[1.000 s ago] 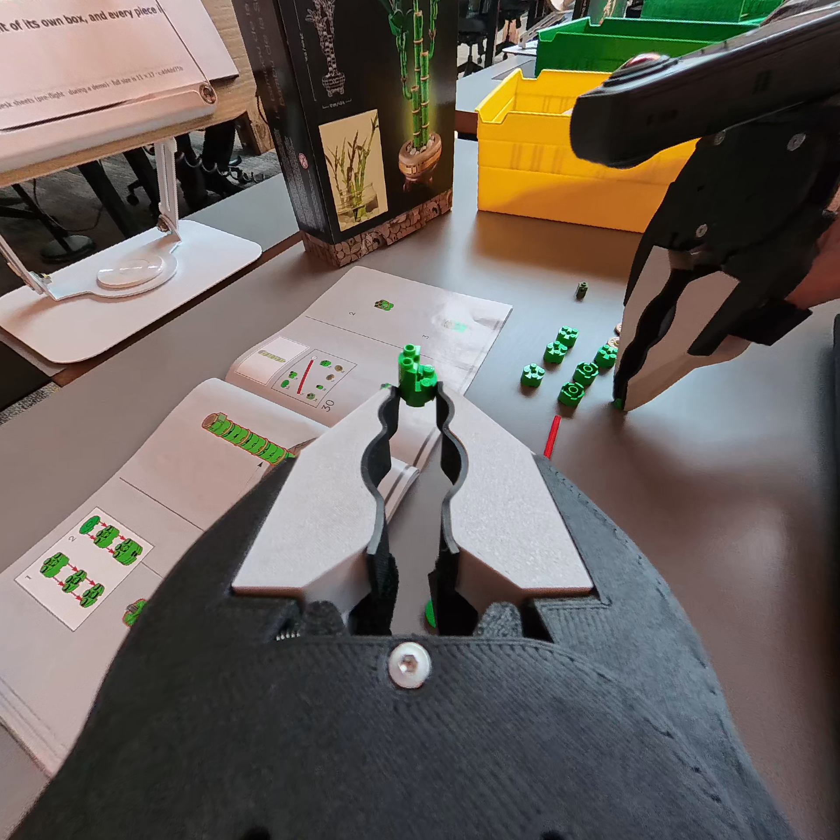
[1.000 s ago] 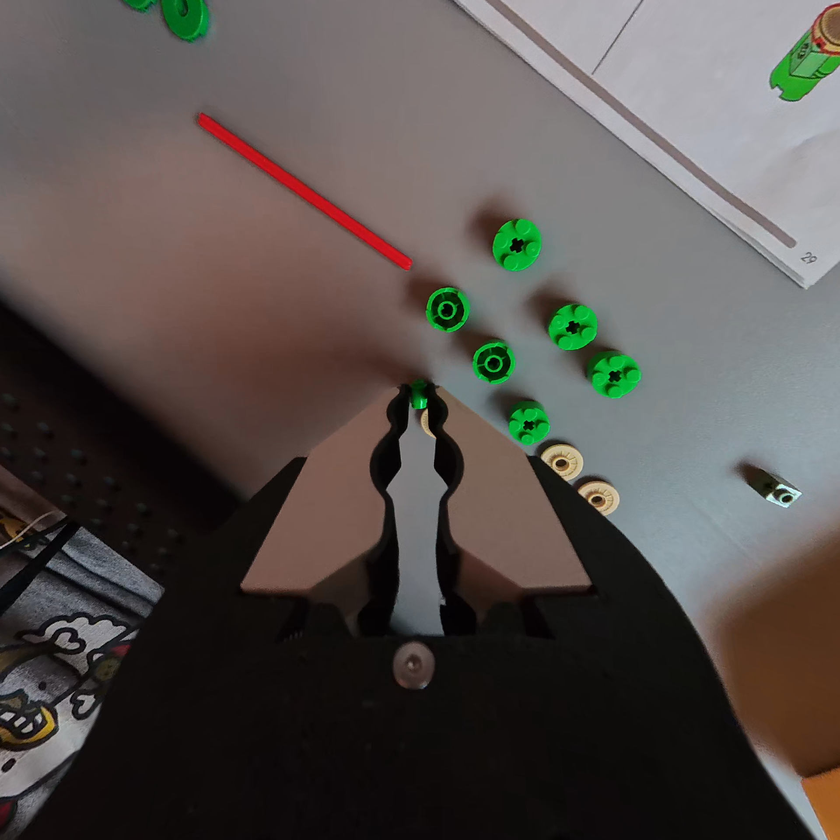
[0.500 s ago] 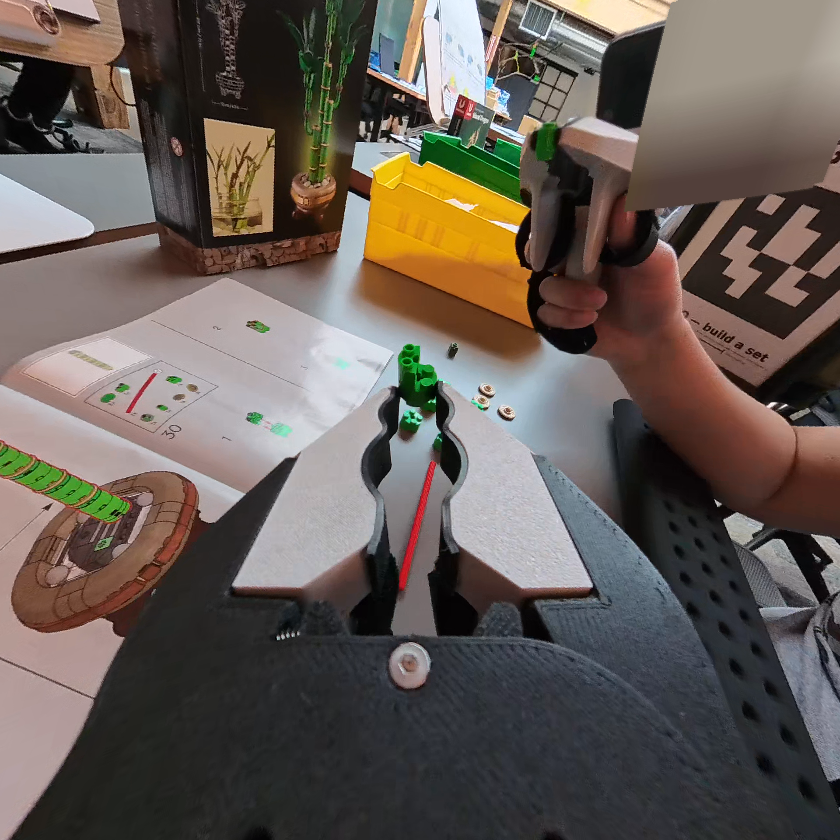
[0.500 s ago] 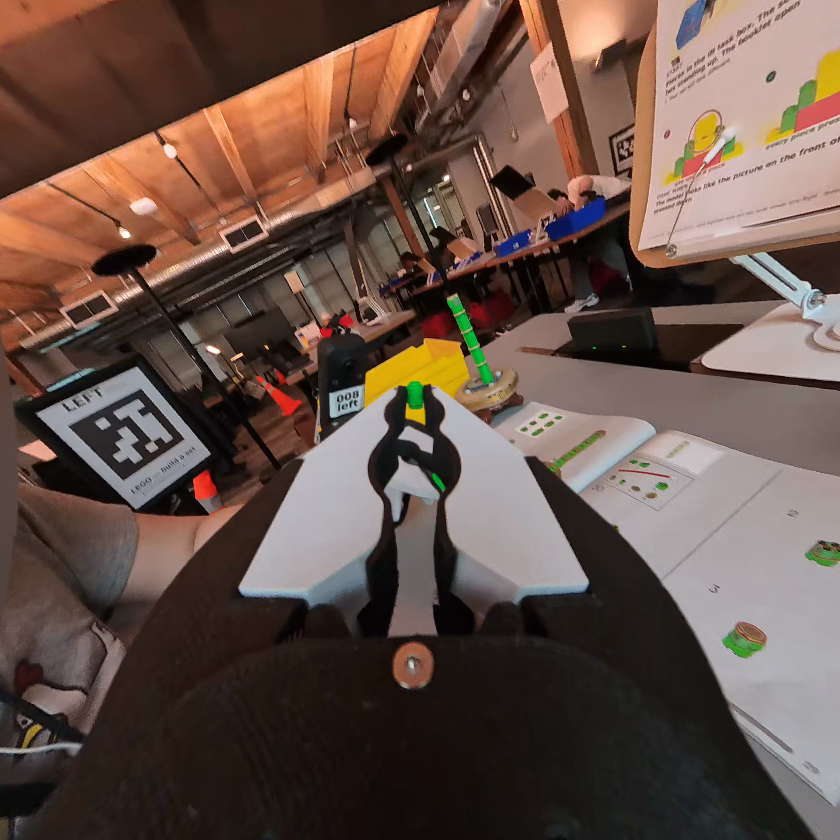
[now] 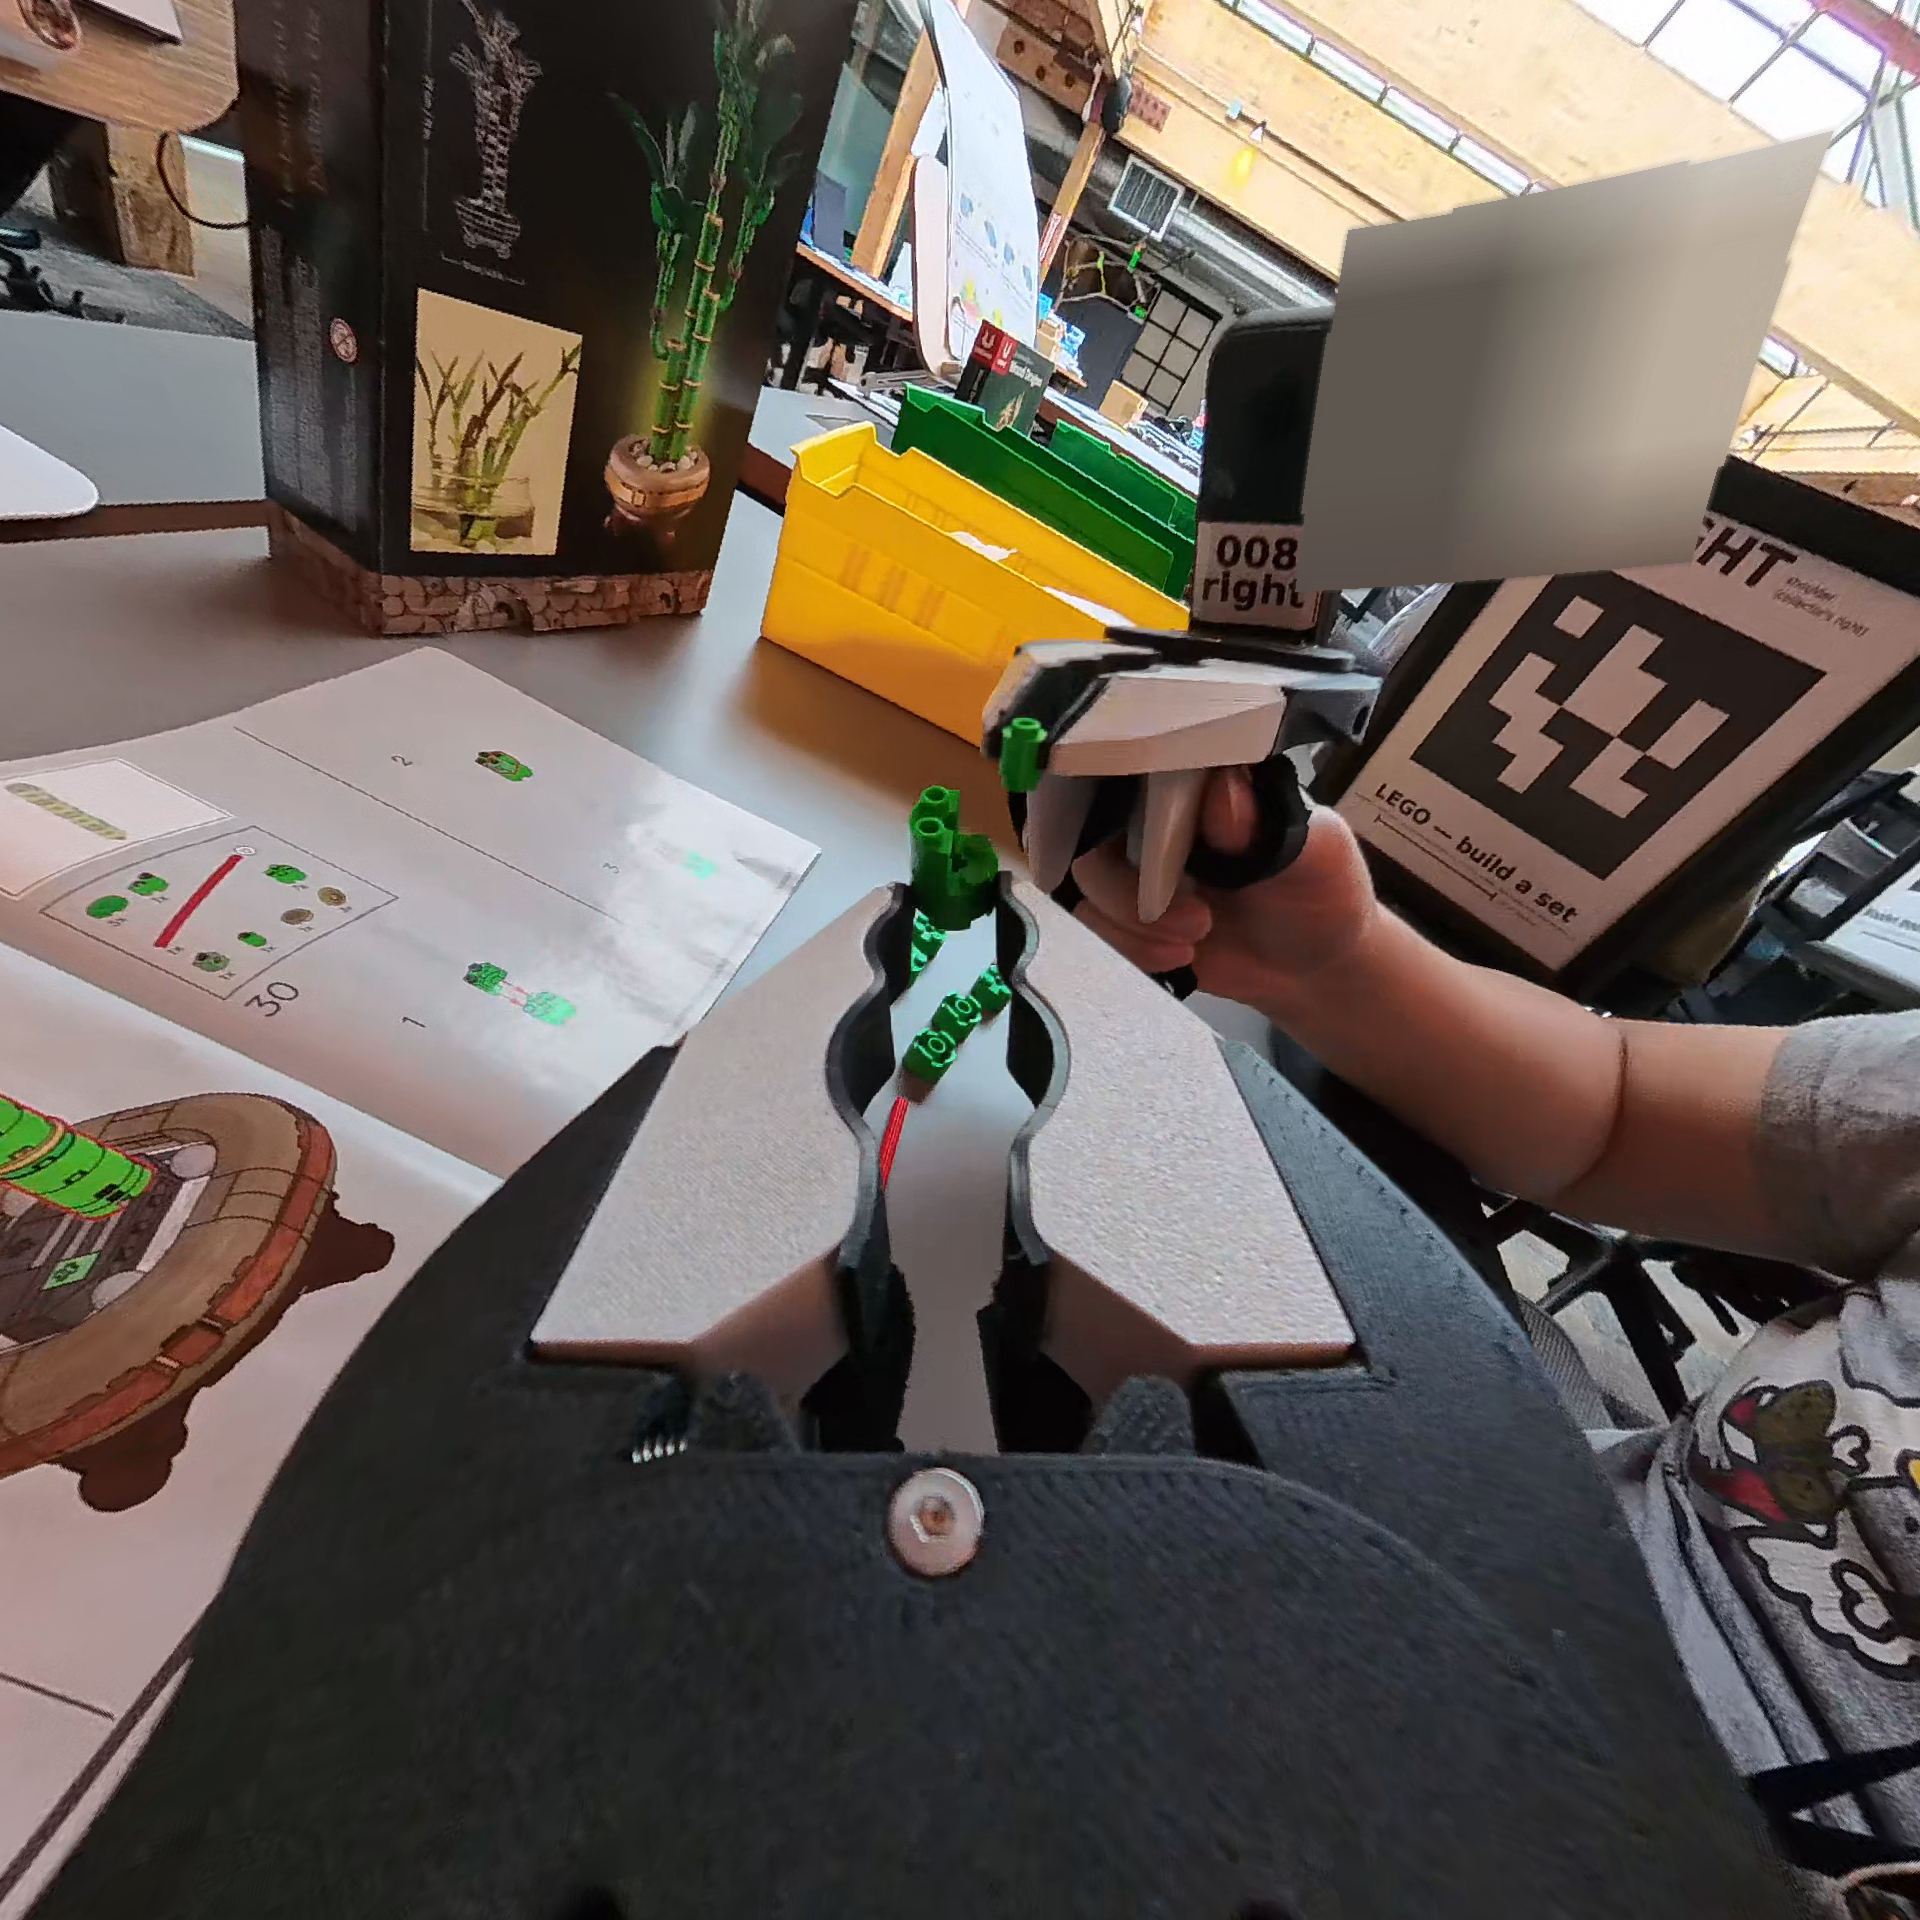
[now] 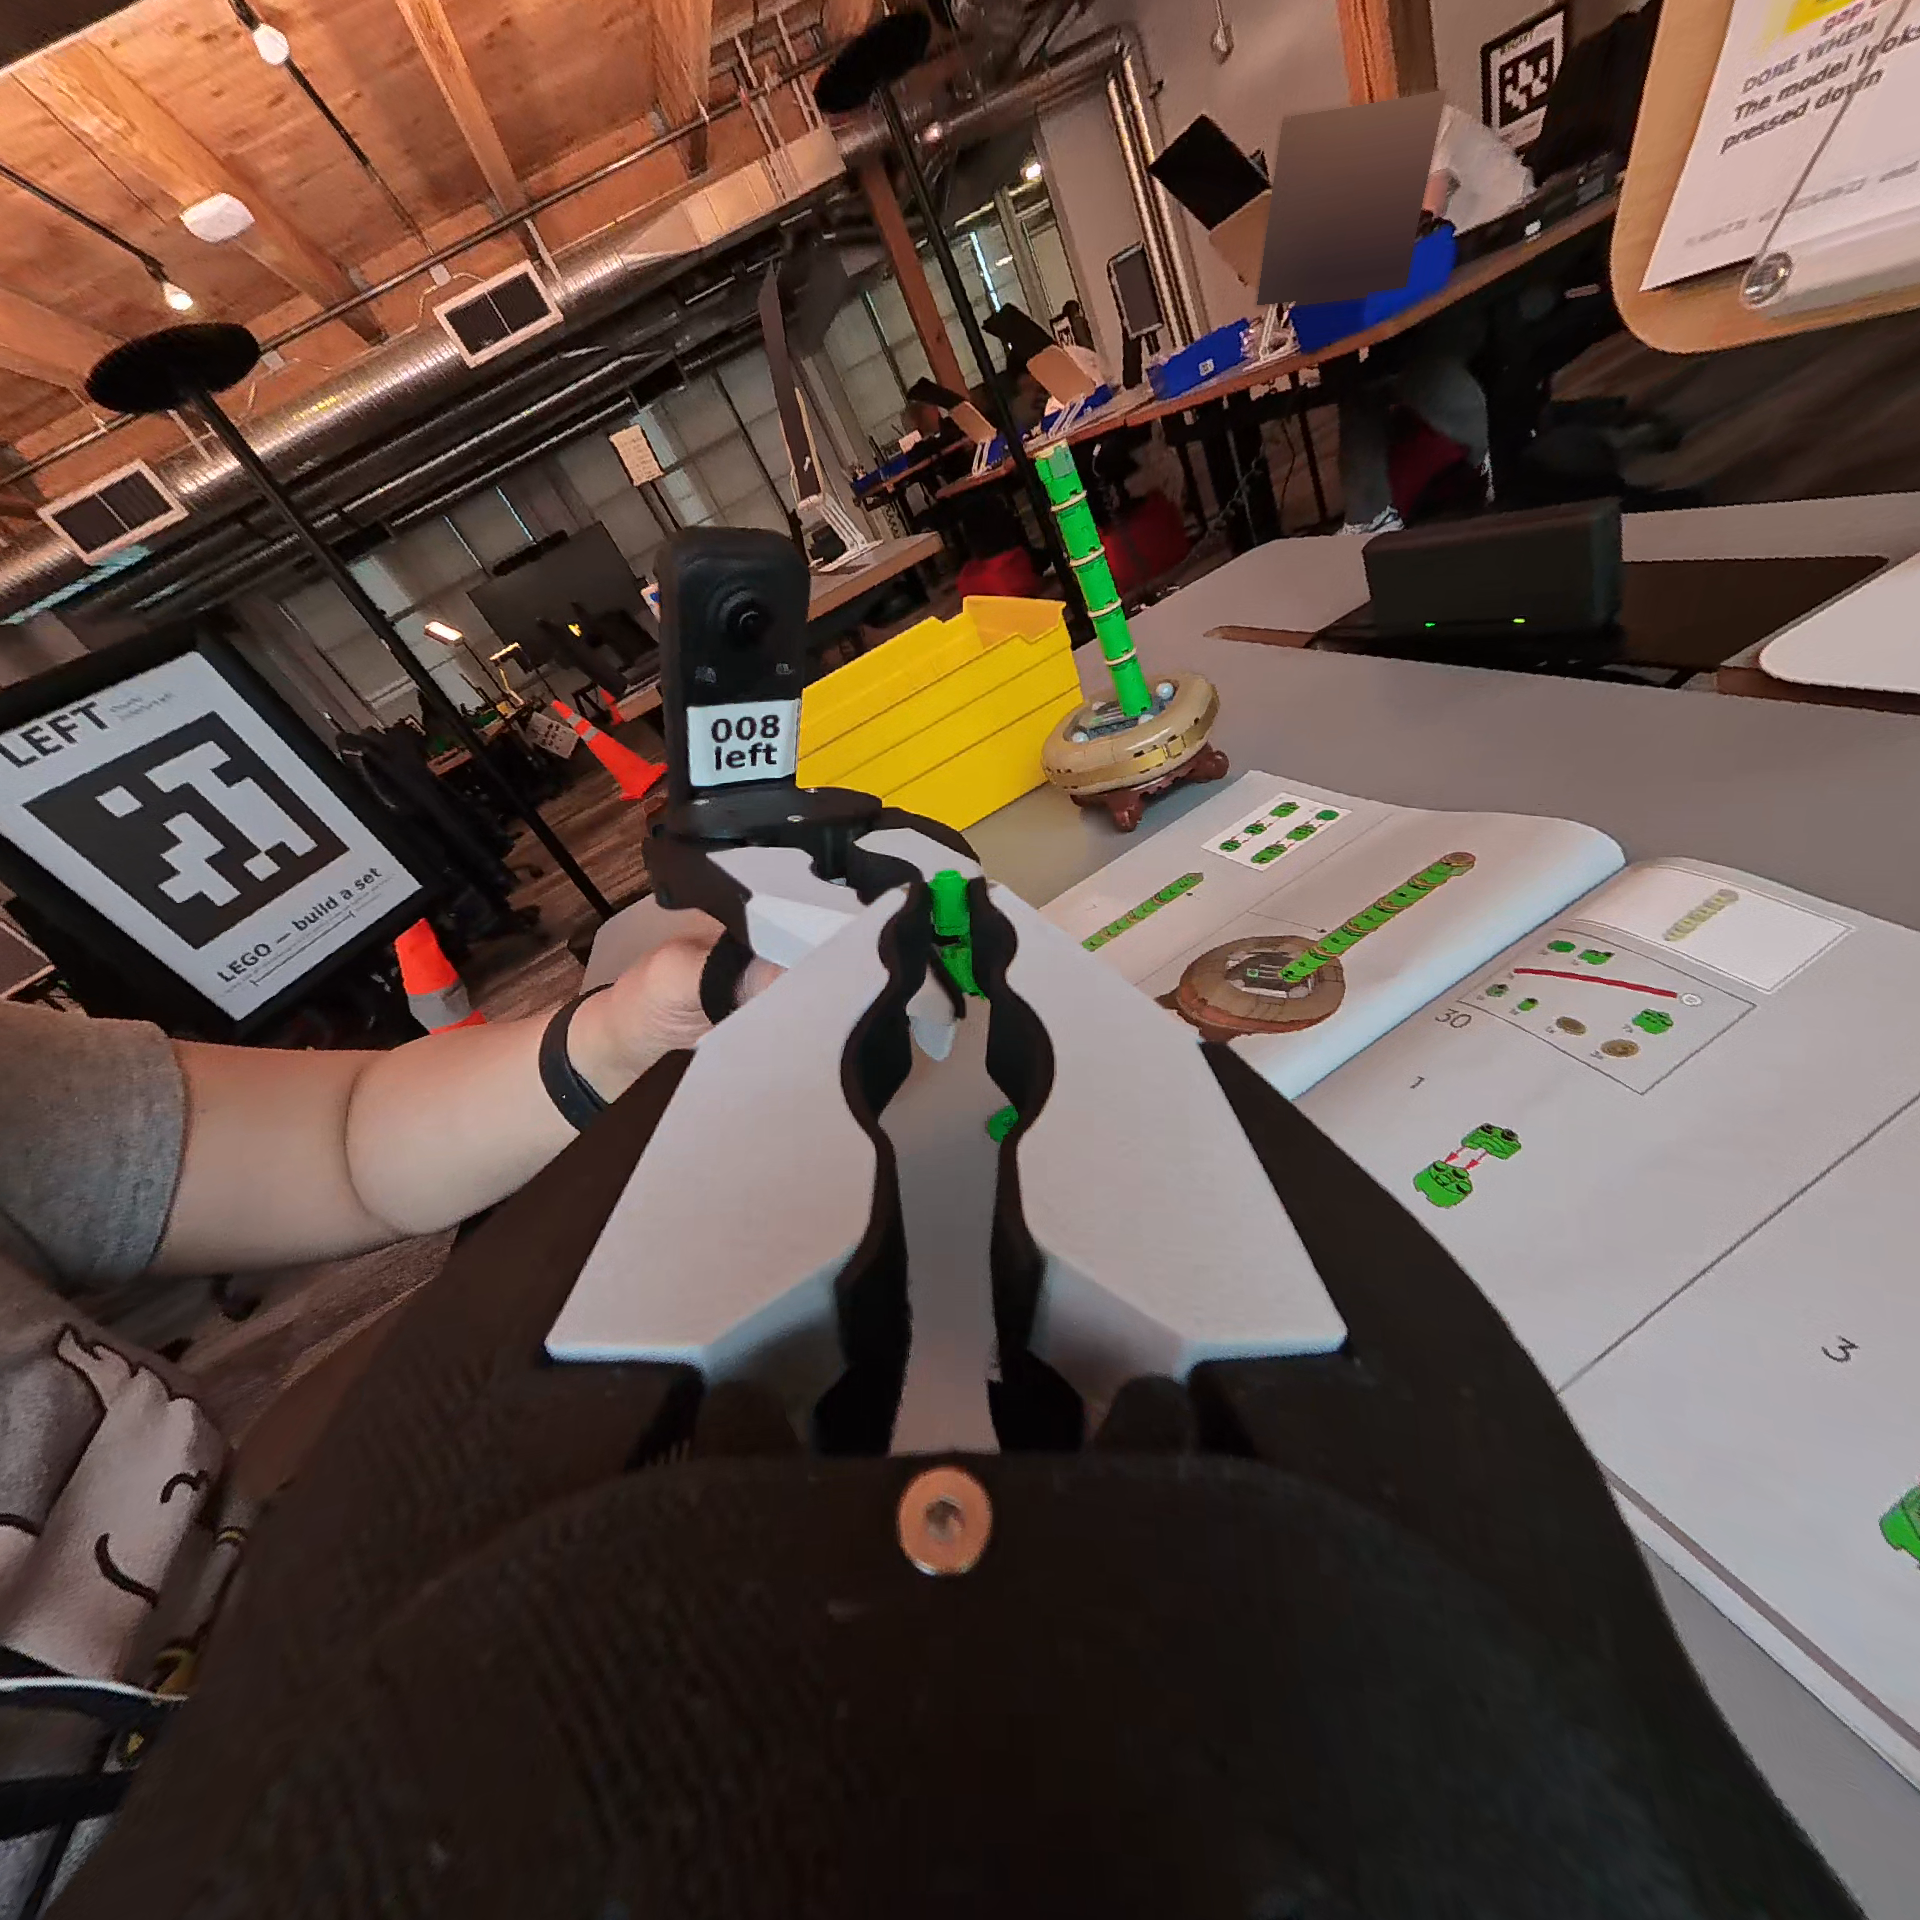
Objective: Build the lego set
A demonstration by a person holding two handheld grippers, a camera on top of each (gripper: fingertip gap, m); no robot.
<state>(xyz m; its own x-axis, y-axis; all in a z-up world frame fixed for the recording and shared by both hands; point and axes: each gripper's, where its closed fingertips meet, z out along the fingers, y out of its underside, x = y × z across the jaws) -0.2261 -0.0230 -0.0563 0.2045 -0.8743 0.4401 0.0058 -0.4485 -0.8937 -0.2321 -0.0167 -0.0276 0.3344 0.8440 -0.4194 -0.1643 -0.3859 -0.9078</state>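
**Operator:** Holding both parts now. What is the status?

**Guide:** Your green assembly (image 5: 948, 871) sits clamped at the tips of the left gripper (image 5: 951, 904), studs pointing up and away from you. Just beside it, up and to its right, the right gripper (image 5: 1023, 753) is clenched on the small green piece (image 5: 1021, 750); the two parts are close but not touching. In the right wrist view that small piece (image 6: 948, 902) stands upright between the tips.

**Operator:** How do you want the join made?

**Guide:** Judging from the layout, mating the piece onto the assembly is the step in hand. Keep the left gripper still as the anchor. Bring the small piece over the assembly's studs, square the axes, then press straight along them. Do not relax either grip until the parts seat.

**Operator:** Anything nearby to mind?

**Guide:** Below the assembly, loose green round bricks (image 5: 951, 1029) and a red rod (image 5: 891, 1138) lie on the table (image 5: 665, 665). The instruction booklet (image 5: 436, 883) lies to its left, the yellow bin (image 5: 914, 582) beyond.
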